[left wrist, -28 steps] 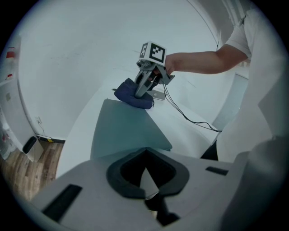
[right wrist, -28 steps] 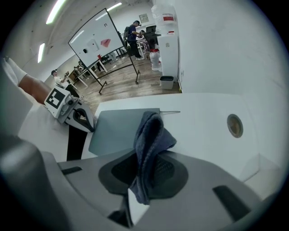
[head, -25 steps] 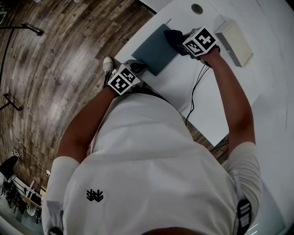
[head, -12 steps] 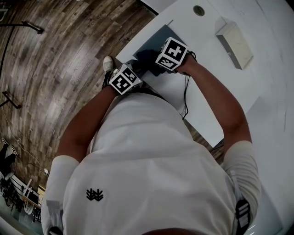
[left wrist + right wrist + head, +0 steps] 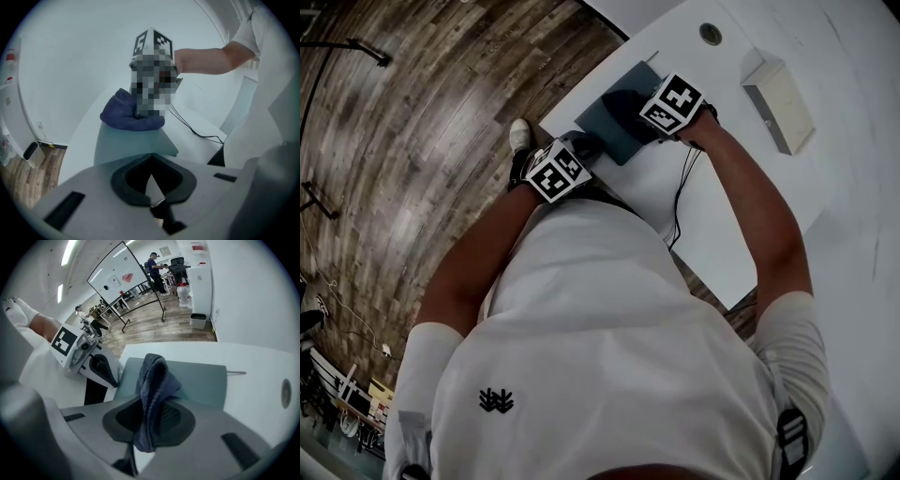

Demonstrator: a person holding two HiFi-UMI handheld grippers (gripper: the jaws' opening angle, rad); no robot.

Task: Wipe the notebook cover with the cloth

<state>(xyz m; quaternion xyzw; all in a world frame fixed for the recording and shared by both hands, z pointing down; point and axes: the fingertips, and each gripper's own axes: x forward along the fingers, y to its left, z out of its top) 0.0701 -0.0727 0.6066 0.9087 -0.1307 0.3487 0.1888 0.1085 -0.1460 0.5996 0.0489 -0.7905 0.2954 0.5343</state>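
Observation:
A teal notebook (image 5: pixel 614 114) lies flat near the corner of the white table (image 5: pixel 722 225). My left gripper (image 5: pixel 581 148) sits at its near corner, and in the left gripper view the jaws (image 5: pixel 151 183) are shut on that corner of the notebook (image 5: pixel 136 143). My right gripper (image 5: pixel 652 127) is over the middle of the cover, shut on a dark blue cloth (image 5: pixel 152 380) that hangs bunched from its jaws onto the notebook (image 5: pixel 197 378). From the left gripper view the cloth (image 5: pixel 129 116) rests in a heap on the far half of the cover.
A beige box (image 5: pixel 778 94) and a round grommet (image 5: pixel 711 34) lie farther out on the table. A black cable (image 5: pixel 682 197) trails across it from my right hand. A thin rod (image 5: pixel 236 373) lies beside the notebook. Wood floor (image 5: pixel 412 141) lies past the table edge.
The right gripper swept the cloth across the cover toward the left gripper, then back out to the middle. The left gripper stayed at the notebook's near corner.

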